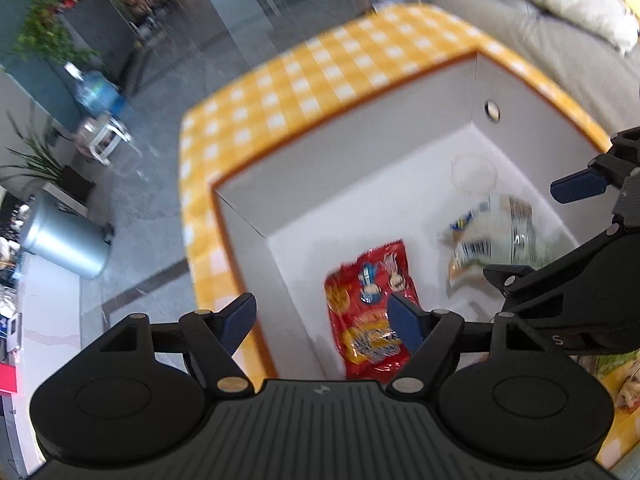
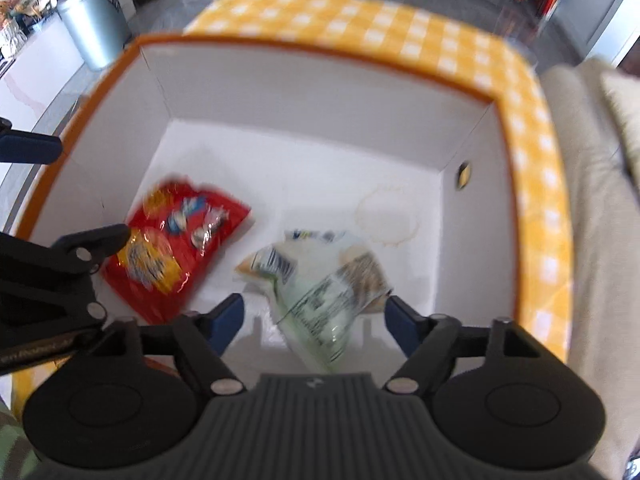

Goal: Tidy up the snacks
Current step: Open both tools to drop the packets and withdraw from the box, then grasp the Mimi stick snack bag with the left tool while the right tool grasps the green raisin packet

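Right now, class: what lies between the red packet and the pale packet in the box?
Nothing: only bare white floor of the box separates the red packet from the pale packet, clearest in the right wrist view.

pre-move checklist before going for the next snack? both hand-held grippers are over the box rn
1. Left hand-held gripper empty, jaws apart: ok.
2. Right hand-held gripper open, pads not pressing anything: ok.
3. Red snack bag lying on the floor of the white box: ok.
4. Pale green snack bag clear of the right jaws: cannot tell; it sits just below them and the picture is blurred.
5. The two bags apart, not stacked: ok.
6. Next snack located: cannot tell; only a sliver of packaging shows on the yellow checked cloth outside the box.
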The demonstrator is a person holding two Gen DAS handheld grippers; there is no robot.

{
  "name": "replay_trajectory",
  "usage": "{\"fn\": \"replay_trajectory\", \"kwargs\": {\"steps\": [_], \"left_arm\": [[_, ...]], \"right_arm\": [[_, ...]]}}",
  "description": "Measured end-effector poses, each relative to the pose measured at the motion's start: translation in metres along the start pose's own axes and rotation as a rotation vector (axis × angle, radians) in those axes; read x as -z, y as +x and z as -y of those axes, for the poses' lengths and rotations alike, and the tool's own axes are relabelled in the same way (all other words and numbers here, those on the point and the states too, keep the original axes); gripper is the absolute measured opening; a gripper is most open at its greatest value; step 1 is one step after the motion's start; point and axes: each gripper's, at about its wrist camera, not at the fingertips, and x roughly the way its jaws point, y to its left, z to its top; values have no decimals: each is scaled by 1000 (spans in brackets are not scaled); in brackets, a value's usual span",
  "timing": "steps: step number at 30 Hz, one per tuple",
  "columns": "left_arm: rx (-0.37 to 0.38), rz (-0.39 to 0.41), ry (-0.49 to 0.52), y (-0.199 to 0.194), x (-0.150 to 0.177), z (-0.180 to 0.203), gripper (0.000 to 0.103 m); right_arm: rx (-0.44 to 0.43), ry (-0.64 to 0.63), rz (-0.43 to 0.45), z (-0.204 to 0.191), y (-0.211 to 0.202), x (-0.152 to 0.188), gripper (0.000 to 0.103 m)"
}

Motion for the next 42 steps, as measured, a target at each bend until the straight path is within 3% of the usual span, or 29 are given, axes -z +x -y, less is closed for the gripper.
{"fn": "replay_trajectory", "kwargs": {"steps": [6, 12, 20, 27, 33, 38, 42], "left_arm": [[16, 138, -89, -48, 16, -7, 88], [44, 235, -207, -77, 42, -11, 88], [96, 267, -265, -97, 89, -5, 88], [99, 230, -207, -99, 126, 16, 88], [130, 139, -193, -87, 155, 31, 88], [148, 74, -163, -78, 174, 40, 88], [187, 42, -183, -71, 181, 41, 88]], "right_arm": [[10, 24, 153, -3, -44, 18, 78], [13, 96, 303, -7, -85, 56, 82], [22, 193, 435, -15, -118, 123, 82], [-3, 223, 430, -26, -119, 174, 85], [19, 237, 403, -31, -110, 208, 85], [38, 217, 354, -31, -96, 232, 85], [6, 249, 270, -25, -77, 244, 82]]}}
